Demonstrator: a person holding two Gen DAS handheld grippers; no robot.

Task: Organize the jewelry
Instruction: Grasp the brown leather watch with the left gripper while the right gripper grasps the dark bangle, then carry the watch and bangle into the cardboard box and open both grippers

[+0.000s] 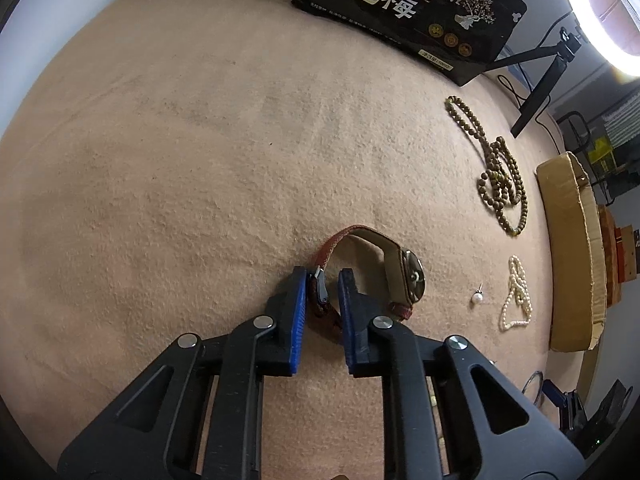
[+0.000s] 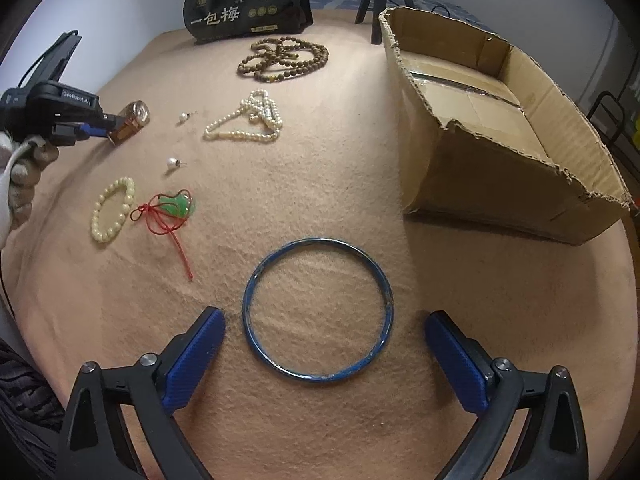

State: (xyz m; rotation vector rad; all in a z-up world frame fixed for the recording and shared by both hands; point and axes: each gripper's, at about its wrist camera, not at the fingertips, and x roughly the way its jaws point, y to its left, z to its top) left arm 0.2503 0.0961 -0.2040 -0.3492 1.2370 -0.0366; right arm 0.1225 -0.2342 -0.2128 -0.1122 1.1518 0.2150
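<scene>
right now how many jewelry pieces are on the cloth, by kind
watch: 1
wooden bead strand: 1
pearl necklace: 1
pearl bracelet: 1
pearl earrings: 2
green pendant: 1
blue bangle: 1
total: 8

Illumination is even and moderately bright in both views. The source is a ring light (image 1: 600, 12) at the top right corner of the left wrist view; it is overexposed to white and throws a flare along the frame edge. The tan surface (image 1: 200, 160) is softly lit, with short faint shadows beside the watch (image 1: 400, 276) and inside the blue bangle (image 2: 318, 312). Focus is sharp at centre. Strong fisheye curvature bends the surface and the cardboard box (image 2: 500, 140); corners darken to black vignette, with slight softness near the rim.
</scene>
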